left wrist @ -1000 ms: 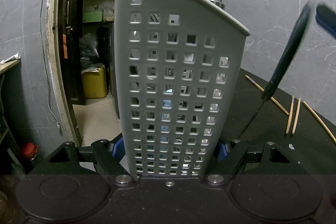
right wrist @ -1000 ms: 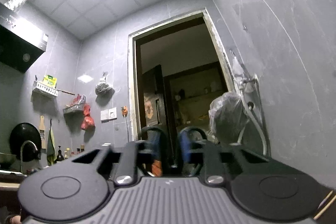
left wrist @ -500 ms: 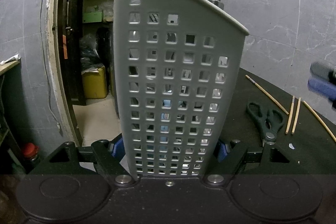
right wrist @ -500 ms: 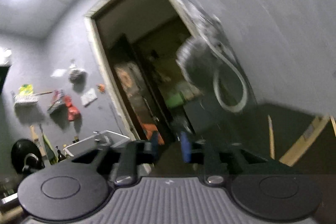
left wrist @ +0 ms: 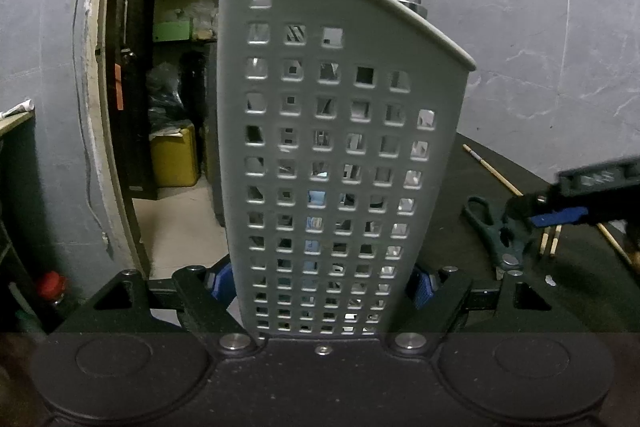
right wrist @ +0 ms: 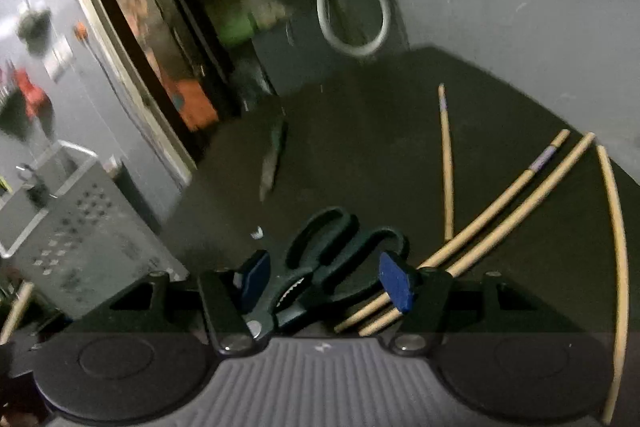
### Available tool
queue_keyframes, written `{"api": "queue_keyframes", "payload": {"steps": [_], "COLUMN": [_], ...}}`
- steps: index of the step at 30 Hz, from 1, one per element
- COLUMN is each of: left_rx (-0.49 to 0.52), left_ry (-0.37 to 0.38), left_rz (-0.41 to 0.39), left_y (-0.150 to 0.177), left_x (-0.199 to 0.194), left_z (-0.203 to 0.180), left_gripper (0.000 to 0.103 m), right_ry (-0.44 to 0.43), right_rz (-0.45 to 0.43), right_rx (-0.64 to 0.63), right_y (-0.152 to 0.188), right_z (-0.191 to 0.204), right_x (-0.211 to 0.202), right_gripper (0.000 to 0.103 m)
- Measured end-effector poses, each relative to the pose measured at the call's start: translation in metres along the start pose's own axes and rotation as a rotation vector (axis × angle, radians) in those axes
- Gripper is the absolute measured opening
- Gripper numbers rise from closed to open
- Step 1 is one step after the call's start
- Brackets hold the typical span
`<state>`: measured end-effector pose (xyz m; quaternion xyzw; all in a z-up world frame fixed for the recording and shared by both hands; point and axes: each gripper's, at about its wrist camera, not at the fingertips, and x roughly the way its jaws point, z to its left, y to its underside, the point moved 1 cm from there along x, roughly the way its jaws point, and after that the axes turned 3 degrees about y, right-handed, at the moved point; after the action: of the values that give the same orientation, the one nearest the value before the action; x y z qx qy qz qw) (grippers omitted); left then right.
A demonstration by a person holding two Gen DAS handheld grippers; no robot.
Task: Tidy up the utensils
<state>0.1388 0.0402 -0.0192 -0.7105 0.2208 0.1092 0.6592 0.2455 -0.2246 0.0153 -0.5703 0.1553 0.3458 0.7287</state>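
Your left fingers [left wrist: 224,277] are clamped on the grey perforated utensil holder [left wrist: 340,155], pressing its two sides near the base and holding it upright. Your right gripper [right wrist: 324,281] has its fingers spread and opening further, with the black-handled scissors [right wrist: 320,267] lying flat on the dark table [right wrist: 360,131] between them, the pads not pressing the handles. Four wooden chopsticks [right wrist: 492,211] lie just right of the scissors. Seen from the left wrist, the scissors sit right of the holder, near its base.
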Motion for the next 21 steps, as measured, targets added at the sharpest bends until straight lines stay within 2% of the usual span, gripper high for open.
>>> {"api": "queue_keyframes", "payload": {"steps": [8,21], "left_rx": [-0.008,-0.003], "left_ry": [0.015,0.025], "left_rz": [-0.004,-0.004], "left_y": [0.001,0.001], "left_x": [0.000,0.001], "left_z": [0.006,0.009], "left_gripper": [0.082,0.083], "right_ry": [0.167,0.189], "right_rz": [0.159,0.196], "right_rx": [-0.082,-0.163], "right_y": [-0.023,-0.035], "right_z": [0.035,0.061], "right_x": [0.033,0.048], "right_gripper": [0.063,0.058]}}
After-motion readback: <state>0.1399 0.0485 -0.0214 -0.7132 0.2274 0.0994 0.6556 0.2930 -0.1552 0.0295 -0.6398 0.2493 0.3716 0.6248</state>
